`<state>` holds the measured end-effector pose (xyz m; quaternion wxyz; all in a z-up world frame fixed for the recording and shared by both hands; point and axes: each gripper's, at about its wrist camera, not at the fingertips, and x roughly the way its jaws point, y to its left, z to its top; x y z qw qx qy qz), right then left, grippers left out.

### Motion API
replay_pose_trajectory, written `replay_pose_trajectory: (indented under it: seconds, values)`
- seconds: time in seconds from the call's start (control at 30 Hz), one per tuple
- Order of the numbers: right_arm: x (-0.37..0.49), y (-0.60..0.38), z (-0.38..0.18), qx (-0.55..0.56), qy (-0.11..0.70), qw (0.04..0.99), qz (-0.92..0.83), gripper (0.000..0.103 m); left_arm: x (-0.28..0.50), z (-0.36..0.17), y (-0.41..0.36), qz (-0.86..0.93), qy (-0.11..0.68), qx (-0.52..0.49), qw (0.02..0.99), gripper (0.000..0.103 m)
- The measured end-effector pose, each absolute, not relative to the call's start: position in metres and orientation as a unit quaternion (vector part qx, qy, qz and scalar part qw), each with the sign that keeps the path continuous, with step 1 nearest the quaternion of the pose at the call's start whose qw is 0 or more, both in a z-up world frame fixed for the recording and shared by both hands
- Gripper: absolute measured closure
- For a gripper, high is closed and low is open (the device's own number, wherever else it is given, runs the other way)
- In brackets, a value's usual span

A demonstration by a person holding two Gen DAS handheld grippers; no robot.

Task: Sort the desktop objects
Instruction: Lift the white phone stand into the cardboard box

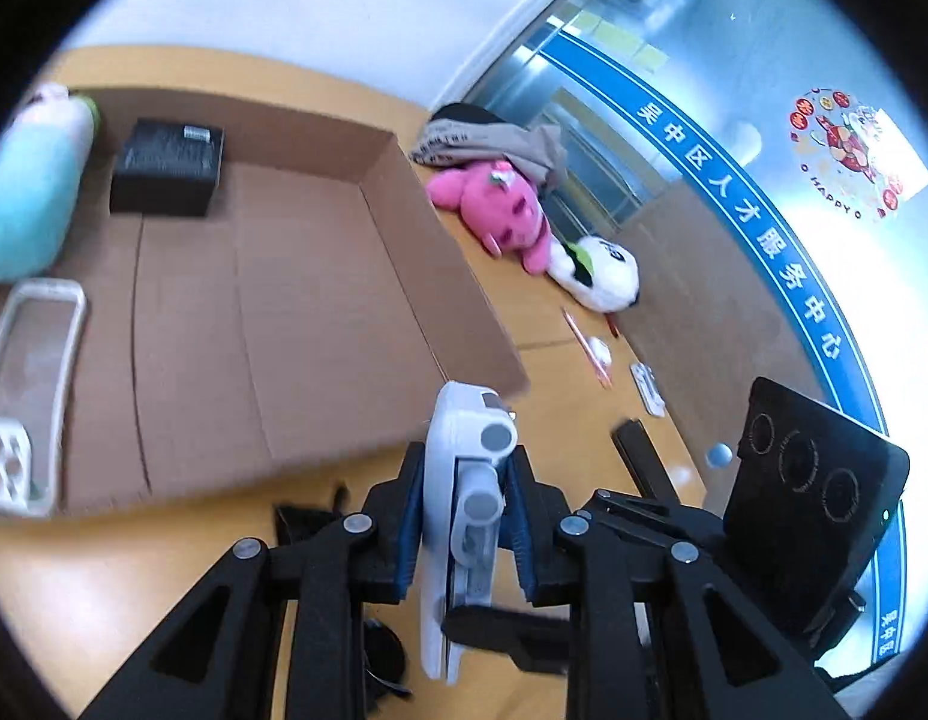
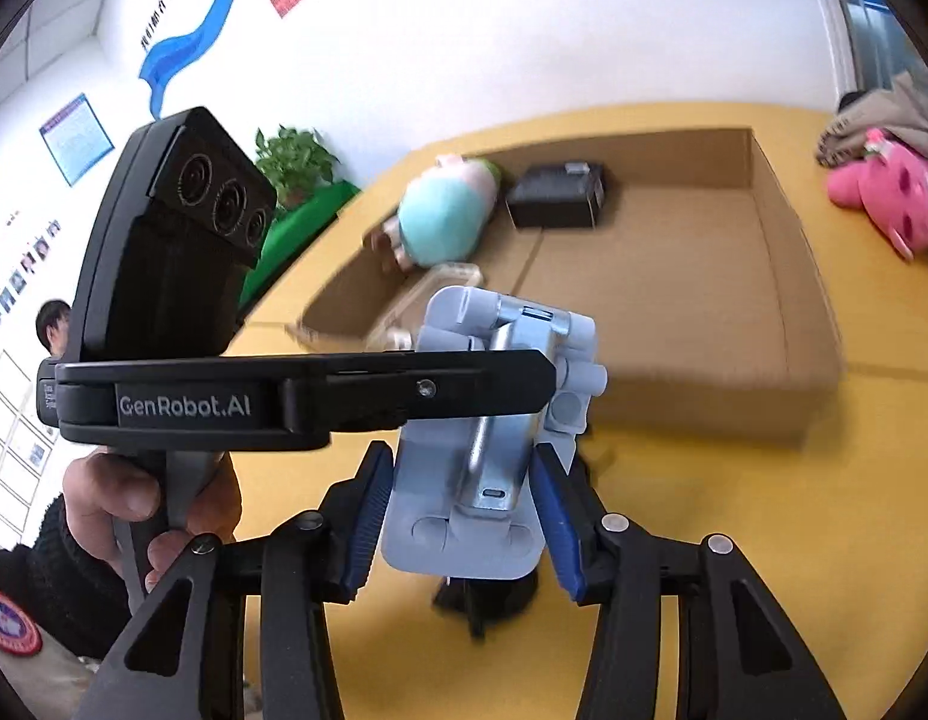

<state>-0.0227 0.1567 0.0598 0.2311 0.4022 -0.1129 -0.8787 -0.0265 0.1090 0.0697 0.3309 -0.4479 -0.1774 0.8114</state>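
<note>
A: Status on the sort?

B: Partway. The cardboard tray (image 1: 320, 276) on the tabletop (image 1: 104, 576) already holds a black box (image 1: 167, 167) at its far end, a teal plush (image 1: 29, 192) in the far-left corner, and a clear plastic container (image 1: 35, 360) along its left wall. Mid & right part of the tray floor is bare.

A: What's in hand?

B: A white folding phone stand (image 1: 466, 498), folded up, lifted off the tabletop just short of the tray's near edge. Both tools are on it. The left gripper (image 1: 464, 516) has its fingers clamped on the stand's narrow sides, pads pressing. The right gripper (image 2: 461, 510) straddles it too; blue pads (image 2: 368, 516) sit right at its flanks, but can't tell if they're actually pressing or just beside it.

A: So two-handed carry?

B: Looks like it, or a handoff. I'd guess the stand goes in the tray next.

A: What's left outside?

B: Along the tabletop's right edge, beyond the tray's right wall: a pink plush (image 1: 499, 210), a white plush (image 1: 601, 270) just beside it, a grey garment heap (image 1: 493, 144) behind them, then a pencil (image 1: 586, 348) & a few small white bits nearer, too blurry to name. Some dark items under the grippers at the near edge, unclear.

A: So under half done?

B: Roughly, imo. Three in, one in transit, several loose.
</note>
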Motion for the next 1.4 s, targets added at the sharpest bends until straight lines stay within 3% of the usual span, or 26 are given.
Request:
replay_pose_trajectory:
  seconds: [0.47, 0.83, 1.3, 1.4]
  values:
    - [-0.097, 0.18, 0.069, 0.395, -0.129, 0.206, -0.886, 0.054, -0.098, 0.081, 0.111, 0.806, -0.186, -0.437, 0.353, 0.079]
    - [-0.231, 0.21, 0.096, 0.389, -0.114, 0.185, -0.895, 0.054, -0.227, 0.11, 0.118, 0.819, -0.183, -0.429, 0.335, 0.079]
    - [-0.363, 0.261, 0.013, 0.509, -0.147, 0.115, -0.841, 0.054, -0.342, -0.011, 0.144, 0.742, -0.258, -0.535, 0.311, 0.079]
    - [-0.375, 0.256, -0.005, 0.529, -0.136, 0.095, -0.833, 0.054, -0.347, -0.025, 0.139, 0.738, -0.26, -0.554, 0.285, 0.075]
